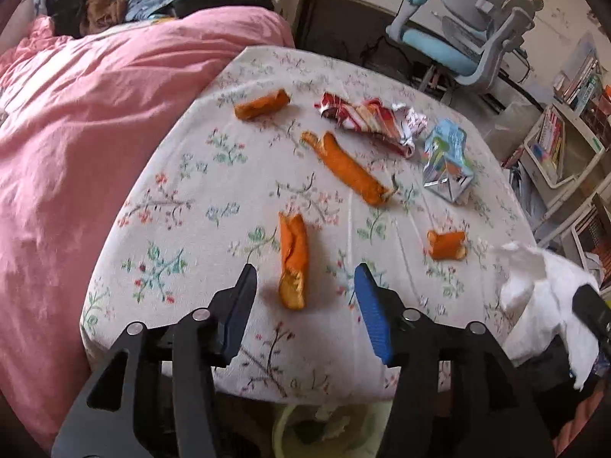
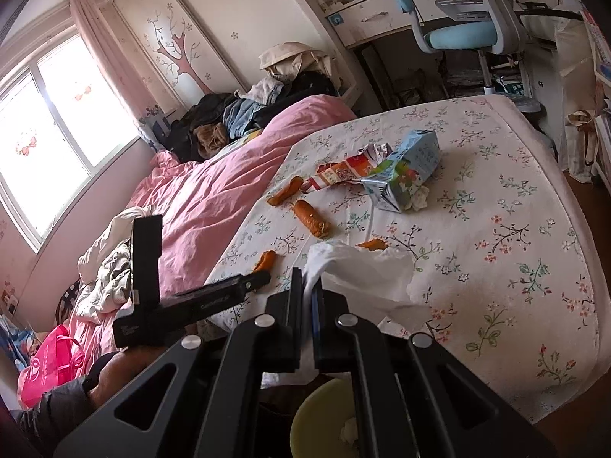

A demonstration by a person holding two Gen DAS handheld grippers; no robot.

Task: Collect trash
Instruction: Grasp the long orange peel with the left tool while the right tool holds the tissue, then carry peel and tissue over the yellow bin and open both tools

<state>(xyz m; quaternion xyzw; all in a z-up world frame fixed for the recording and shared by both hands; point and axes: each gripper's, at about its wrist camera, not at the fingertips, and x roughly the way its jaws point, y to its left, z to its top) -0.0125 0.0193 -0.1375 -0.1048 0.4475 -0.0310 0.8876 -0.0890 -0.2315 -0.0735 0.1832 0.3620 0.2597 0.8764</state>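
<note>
Left gripper (image 1: 305, 286) jaws apart, nothing gripped, above orange peel (image 1: 293, 261) lying between fingers on floral sheet (image 1: 191, 206); right gripper (image 2: 307, 286) clamped on white tissue (image 2: 359, 271), over bed's near edge; more peels (image 1: 347, 168), red wrapper (image 1: 366, 122), blue carton (image 1: 446, 160) further back on sheet; yellow bin (image 2: 320, 408) below bed edge; pink quilt (image 1: 95, 114) at left.

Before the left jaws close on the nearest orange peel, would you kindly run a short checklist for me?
1. Left gripper jaws open: ok.
2. Nearest orange peel lies ahead of the jaws, not yet between them: not ok.
3. Right gripper shut on white tissue: ok.
4. Tissue clear of the peel: ok.
5. Yellow-green bin below the bed edge: ok.
6. Room left in the bin: cannot tell.
</note>
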